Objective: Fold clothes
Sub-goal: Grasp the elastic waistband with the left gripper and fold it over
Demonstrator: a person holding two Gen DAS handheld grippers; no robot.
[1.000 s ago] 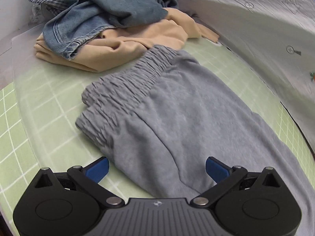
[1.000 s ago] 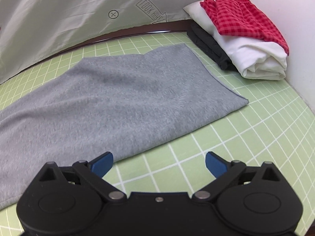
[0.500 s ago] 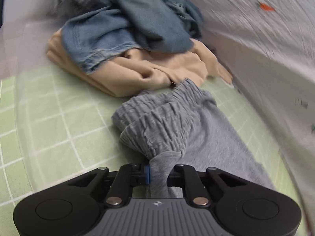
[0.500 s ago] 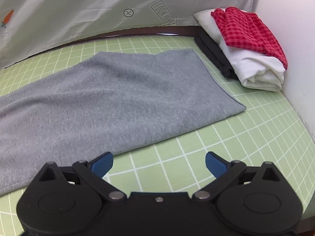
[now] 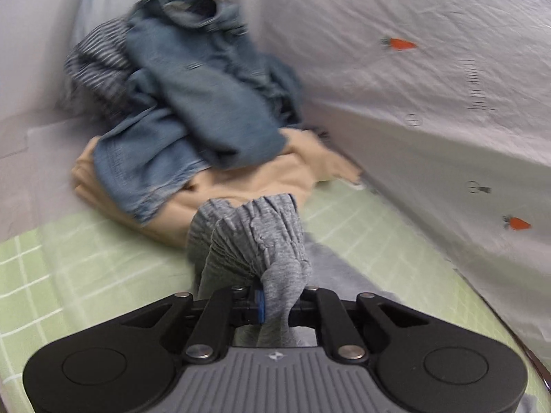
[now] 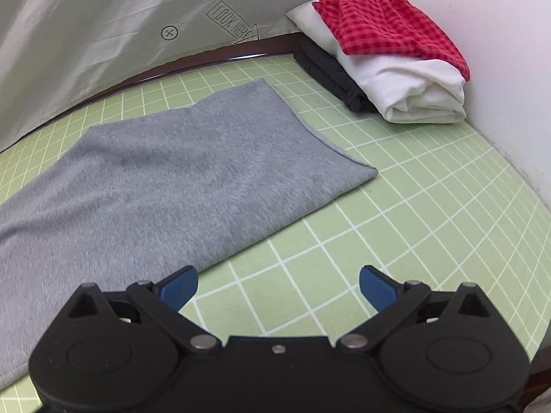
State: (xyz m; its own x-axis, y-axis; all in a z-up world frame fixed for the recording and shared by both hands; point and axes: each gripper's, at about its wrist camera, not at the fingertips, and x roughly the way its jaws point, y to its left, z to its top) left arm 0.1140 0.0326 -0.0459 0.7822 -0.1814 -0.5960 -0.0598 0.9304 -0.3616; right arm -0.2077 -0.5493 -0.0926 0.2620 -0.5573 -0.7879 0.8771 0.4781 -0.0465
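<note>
Our left tool (image 5: 275, 304) pinches the trousers' (image 6: 165, 186) waistband (image 5: 251, 237); their length runs toward our right tool (image 6: 277, 284), gaping wide beside the hem.

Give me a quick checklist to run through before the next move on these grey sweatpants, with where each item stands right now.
1. Left gripper shut on the grey sweatpants at the elastic waistband: ok.
2. Waistband lifted off the green grid mat: ok, it is bunched above the mat.
3. Waistband apart from the unfolded pile of jeans and tan garment: cannot tell, they overlap in this view.
4. Leg end of the sweatpants lying flat: ok, smooth in the right wrist view.
5. Right gripper ready: ok, open, holding nothing, above the mat beside the near edge of the leg.
6. Folded stack apart from the sweatpants: ok.
</note>
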